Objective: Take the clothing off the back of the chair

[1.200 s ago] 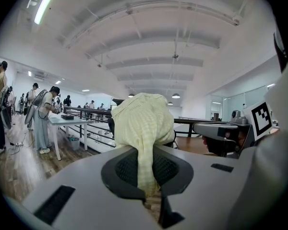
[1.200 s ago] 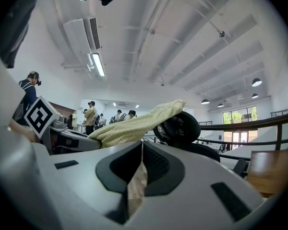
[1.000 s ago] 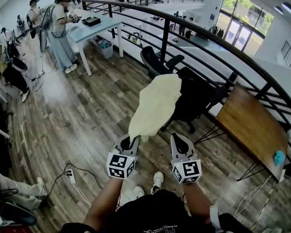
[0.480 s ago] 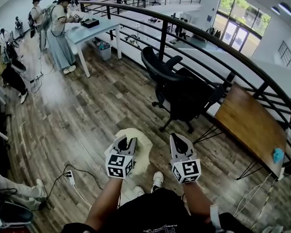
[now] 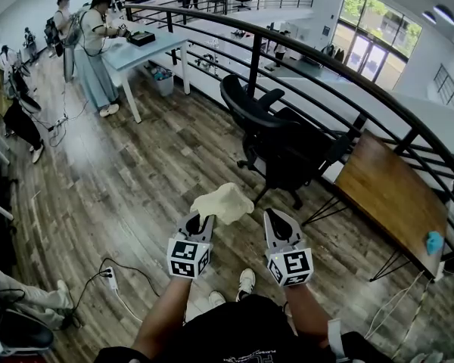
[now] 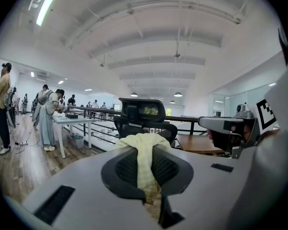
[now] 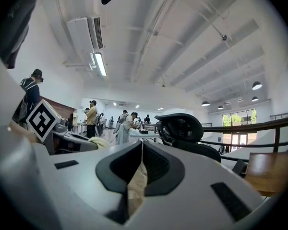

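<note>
The left claw (image 5: 199, 222), low in the middle of the head view, is clamped on the pale yellow clothing (image 5: 222, 202), which bunches just above its tips, apart from the black chair (image 5: 281, 146) higher in the frame. In the left gripper view the clothing (image 6: 145, 150) runs down between the pressed jaws. The right claw (image 5: 279, 219), just to the right, is closed on nothing

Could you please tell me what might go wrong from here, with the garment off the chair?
1. Only the left gripper holds the pale yellow garment, and it pinches just a narrow bunched fold. The cloth might slip out and drop to the wood floor.
2. The right gripper is shut and empty, so nothing backs up that single grip.
</note>
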### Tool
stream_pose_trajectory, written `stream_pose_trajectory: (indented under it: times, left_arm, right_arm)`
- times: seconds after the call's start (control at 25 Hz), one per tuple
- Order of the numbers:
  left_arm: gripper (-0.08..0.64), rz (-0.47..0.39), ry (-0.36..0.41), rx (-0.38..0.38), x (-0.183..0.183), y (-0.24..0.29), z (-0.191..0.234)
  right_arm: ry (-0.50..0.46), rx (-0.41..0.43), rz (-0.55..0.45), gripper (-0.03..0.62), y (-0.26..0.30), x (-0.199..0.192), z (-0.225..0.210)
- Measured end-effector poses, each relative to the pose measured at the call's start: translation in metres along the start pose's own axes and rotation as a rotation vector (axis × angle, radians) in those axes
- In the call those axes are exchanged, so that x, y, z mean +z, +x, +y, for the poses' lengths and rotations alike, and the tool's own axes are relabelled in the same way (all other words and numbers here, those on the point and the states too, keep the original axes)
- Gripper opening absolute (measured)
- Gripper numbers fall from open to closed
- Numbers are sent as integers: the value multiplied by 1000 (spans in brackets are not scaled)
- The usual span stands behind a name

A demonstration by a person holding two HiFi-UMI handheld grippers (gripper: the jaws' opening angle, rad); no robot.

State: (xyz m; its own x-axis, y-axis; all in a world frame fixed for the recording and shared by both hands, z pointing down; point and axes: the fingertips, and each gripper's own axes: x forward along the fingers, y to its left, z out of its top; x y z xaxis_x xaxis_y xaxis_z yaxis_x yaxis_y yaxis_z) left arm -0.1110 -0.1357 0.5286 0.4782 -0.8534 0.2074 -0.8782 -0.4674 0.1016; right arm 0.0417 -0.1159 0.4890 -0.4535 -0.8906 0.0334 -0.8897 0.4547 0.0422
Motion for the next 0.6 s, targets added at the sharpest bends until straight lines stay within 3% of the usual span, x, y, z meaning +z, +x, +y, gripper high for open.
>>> stream_pose_trajectory:
  times: [0.6]
  left_arm:
    - [40, -9, 30, -20, 4, -1, -7]
  right_arm:
    - [-76, 22, 30, 18, 1, 1, 10]
